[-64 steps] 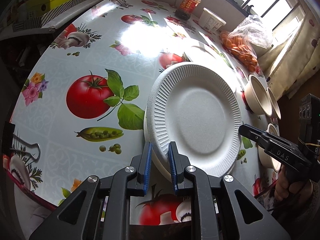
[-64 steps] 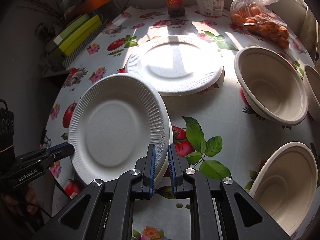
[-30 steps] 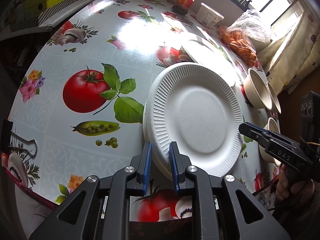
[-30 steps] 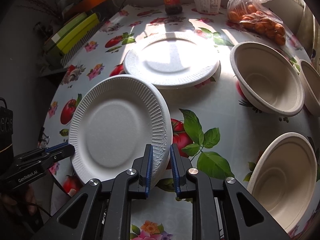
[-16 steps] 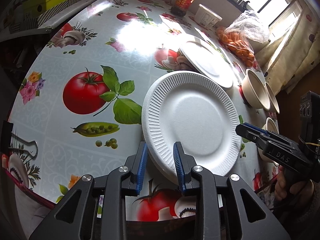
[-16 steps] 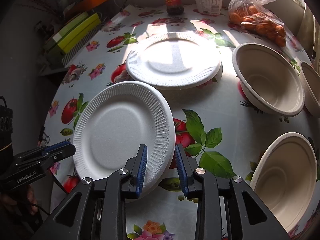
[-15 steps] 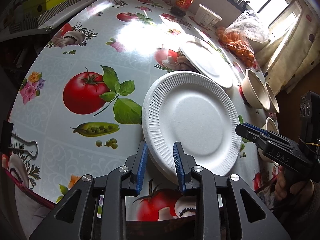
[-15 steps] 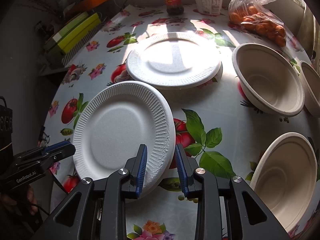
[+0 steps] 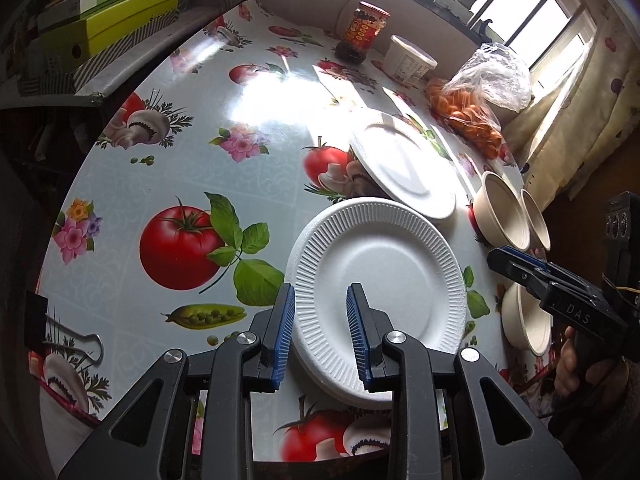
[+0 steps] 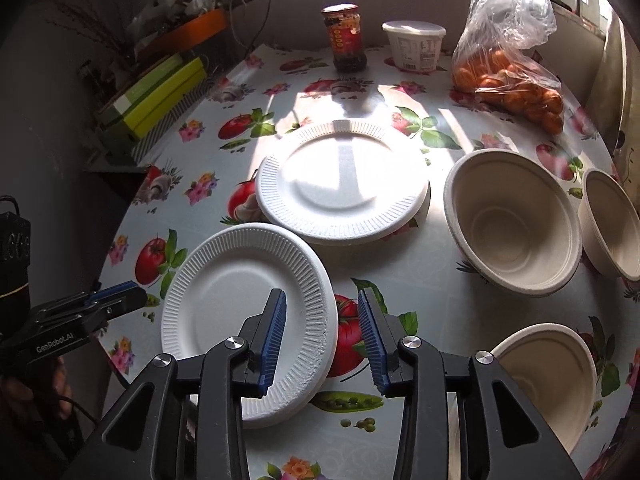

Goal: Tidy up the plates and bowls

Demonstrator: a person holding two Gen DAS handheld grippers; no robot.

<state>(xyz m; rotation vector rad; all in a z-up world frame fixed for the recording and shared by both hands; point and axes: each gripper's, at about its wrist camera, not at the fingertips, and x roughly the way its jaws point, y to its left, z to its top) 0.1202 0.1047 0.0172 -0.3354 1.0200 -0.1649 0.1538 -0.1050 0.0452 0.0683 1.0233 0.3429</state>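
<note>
Left wrist view: left tongs are gaping over the near plate lying on the counter; right tongs are likewise spreading, straddling its rim.

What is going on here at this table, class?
A person holds a gripper in each hand, sorting paper plates and bowls on a table. Both the left gripper and the right gripper are open around opposite edges of the near plate, which lies flat. A second plate sits beyond it, and three bowls stand to the right, unstacked.
</note>
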